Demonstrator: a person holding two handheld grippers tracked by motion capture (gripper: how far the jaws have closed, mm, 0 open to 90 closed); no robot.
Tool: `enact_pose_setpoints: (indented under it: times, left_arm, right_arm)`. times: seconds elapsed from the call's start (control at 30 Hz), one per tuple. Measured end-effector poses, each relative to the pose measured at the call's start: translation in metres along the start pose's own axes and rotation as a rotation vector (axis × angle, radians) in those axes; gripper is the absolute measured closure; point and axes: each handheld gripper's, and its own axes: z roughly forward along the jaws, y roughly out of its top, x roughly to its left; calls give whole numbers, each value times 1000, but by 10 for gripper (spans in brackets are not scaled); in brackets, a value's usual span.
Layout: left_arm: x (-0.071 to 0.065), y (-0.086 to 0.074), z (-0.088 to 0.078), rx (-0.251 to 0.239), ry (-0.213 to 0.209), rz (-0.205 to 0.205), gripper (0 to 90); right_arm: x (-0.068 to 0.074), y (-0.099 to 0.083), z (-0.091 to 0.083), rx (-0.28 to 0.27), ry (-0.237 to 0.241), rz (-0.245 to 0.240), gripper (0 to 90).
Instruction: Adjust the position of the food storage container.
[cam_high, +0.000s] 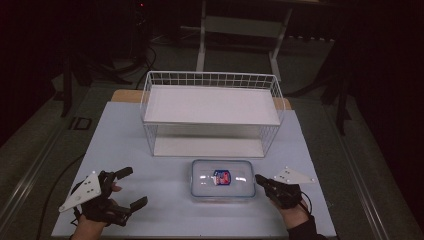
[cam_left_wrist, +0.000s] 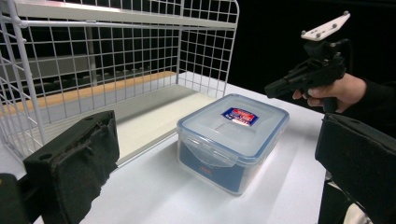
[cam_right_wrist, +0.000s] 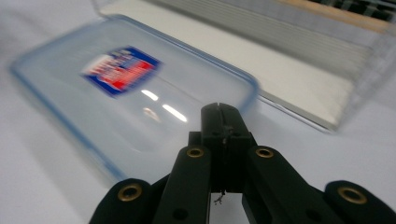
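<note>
A clear lidded plastic box (cam_high: 222, 180) with a red and blue label lies on the white table, just in front of the wire rack (cam_high: 212, 112). My right gripper (cam_high: 259, 179) is shut, its tip at the box's right end, with nothing held. In the right gripper view its closed jaws (cam_right_wrist: 219, 112) hover over the blurred box lid (cam_right_wrist: 121, 93). My left gripper (cam_high: 129, 188) rests at the front left, jaws wide open and nothing between them, well left of the box. The left gripper view looks past its fingers (cam_left_wrist: 74, 163) at the box (cam_left_wrist: 232, 140) and the right gripper (cam_left_wrist: 273, 88).
The white wire rack (cam_left_wrist: 116, 56) has two shelves and stands at the middle back of the table (cam_high: 130, 145). Dark floor and a metal stand frame (cam_high: 240, 30) lie behind it. A cable runs off the table's left edge.
</note>
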Motion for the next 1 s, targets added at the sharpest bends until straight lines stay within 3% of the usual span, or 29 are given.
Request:
enact_pose_setpoints:
  times: [0.27, 0.63, 1.0]
  left_arm:
    - [0, 0, 1, 7, -7, 5, 0]
    - [-1, -2, 4, 18, -14, 0, 0]
    - [-4, -2, 7, 32, -22, 10, 0]
  right_arm:
    - [-9, -7, 13, 40, -13, 33, 900]
    - [-7, -5, 21, 50, -6, 39, 900]
    - [3, 3, 32, 54, 41, 23, 900]
